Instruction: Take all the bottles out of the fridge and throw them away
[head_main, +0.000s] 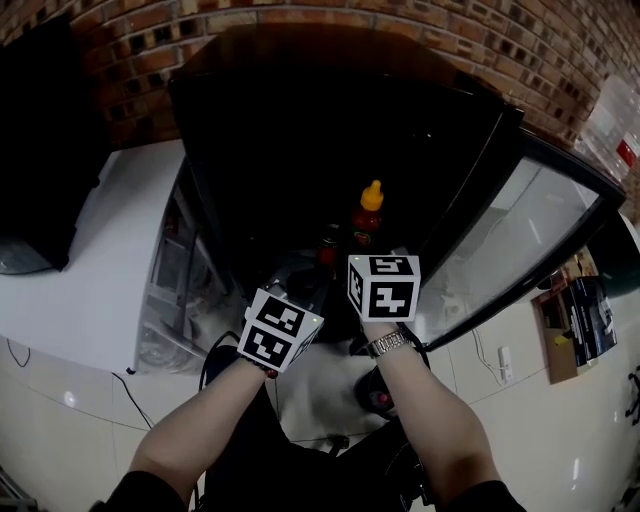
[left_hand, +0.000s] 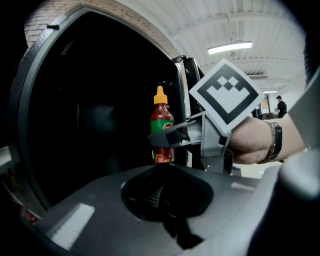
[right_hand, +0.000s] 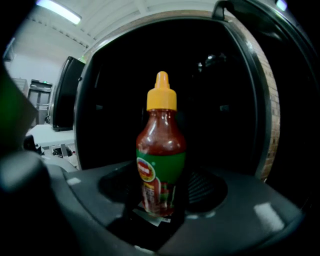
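Observation:
A hot-sauce bottle (head_main: 368, 215) with red sauce, a green label and an orange-yellow cap stands upright between the jaws of my right gripper (head_main: 362, 240), which is shut on its lower body. In the right gripper view the bottle (right_hand: 161, 150) fills the hollow of the right gripper (right_hand: 160, 200), in front of the dark open fridge (right_hand: 220, 100). The left gripper view shows the same bottle (left_hand: 161, 127) clamped by the right gripper (left_hand: 167, 136). My left gripper (head_main: 308, 288) is beside it on the left. Its jaws meet with nothing between them (left_hand: 167, 197).
The fridge (head_main: 330, 130) is black inside, and its glass door (head_main: 520, 240) swings out to the right. A white counter (head_main: 90, 260) lies at the left, with brick wall (head_main: 420, 30) behind. A small dark reddish object (head_main: 328, 250) sits low in the fridge opening.

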